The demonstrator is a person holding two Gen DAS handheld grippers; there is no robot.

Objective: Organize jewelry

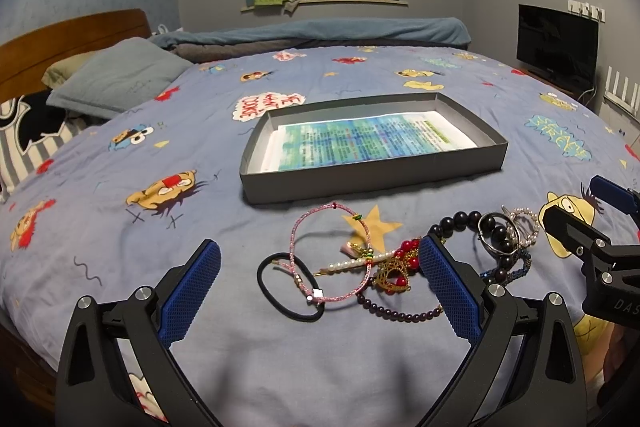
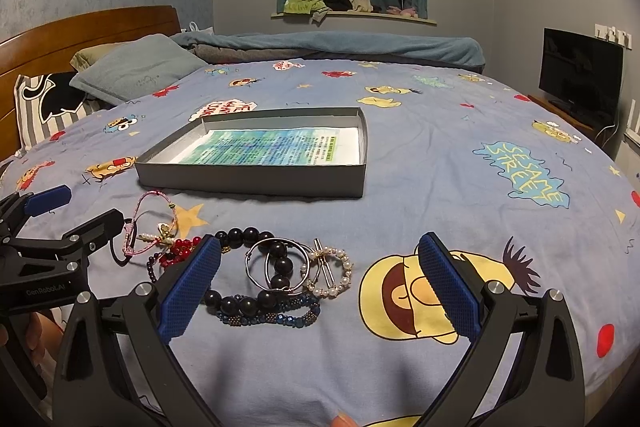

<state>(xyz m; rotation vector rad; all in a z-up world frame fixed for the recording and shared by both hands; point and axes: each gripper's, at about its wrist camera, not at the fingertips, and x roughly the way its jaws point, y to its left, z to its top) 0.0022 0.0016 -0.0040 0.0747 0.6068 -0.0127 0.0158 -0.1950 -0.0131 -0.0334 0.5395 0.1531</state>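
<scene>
left wrist view: we hold the left gripper (image 1: 320,267) and right gripper (image 2: 320,275) spread wide, both empty. jewelry (image 1: 360,267) lies heaped on the bed (image 1: 120,227) before the box (image 1: 372,175); nothing sorted yet.

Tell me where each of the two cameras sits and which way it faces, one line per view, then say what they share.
Left wrist: on the left gripper, looking along its open fingers across the bed toward the grey box; the right gripper enters at its right edge.
Right wrist: on the right gripper, facing the same way over the black bead bracelet; the left gripper and some fingers show at left.
Shared: box, jewelry pile, bedspread, curtained window.
</scene>
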